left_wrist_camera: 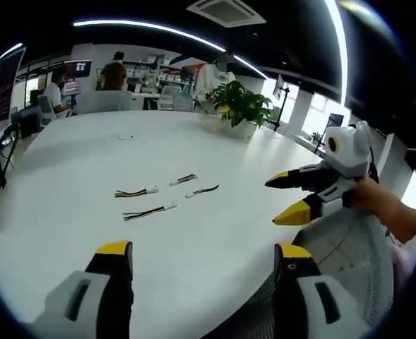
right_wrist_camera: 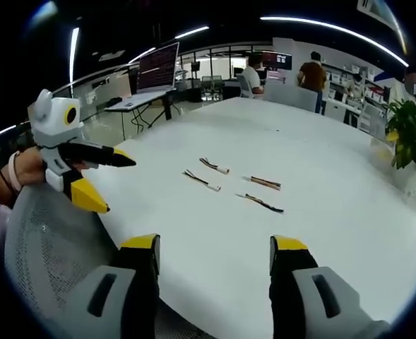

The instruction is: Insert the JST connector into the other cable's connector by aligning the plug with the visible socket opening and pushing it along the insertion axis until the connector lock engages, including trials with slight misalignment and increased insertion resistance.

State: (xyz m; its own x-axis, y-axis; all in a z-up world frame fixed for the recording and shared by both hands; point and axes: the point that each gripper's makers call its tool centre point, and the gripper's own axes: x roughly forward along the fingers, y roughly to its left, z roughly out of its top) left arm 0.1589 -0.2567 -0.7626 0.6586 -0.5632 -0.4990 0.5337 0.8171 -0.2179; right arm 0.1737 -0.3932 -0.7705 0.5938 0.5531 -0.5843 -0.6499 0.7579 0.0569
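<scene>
Cables [left_wrist_camera: 156, 198] are lying loose mid-table [left_wrist_camera: 87, 162] in the left gripper view, well beyond the left gripper [left_wrist_camera: 202, 256], gaping empty. In the right gripper view, the right gripper [right_wrist_camera: 215, 247] is likewise hanging open, cables ahead.

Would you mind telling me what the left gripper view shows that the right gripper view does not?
The left gripper view alone shows a ceiling air vent and the right gripper coming in, open. The right gripper view alone shows a dark screen on a side desk and the left gripper, open. Both share the white table, four short cables, a potted plant and people beyond.
</scene>
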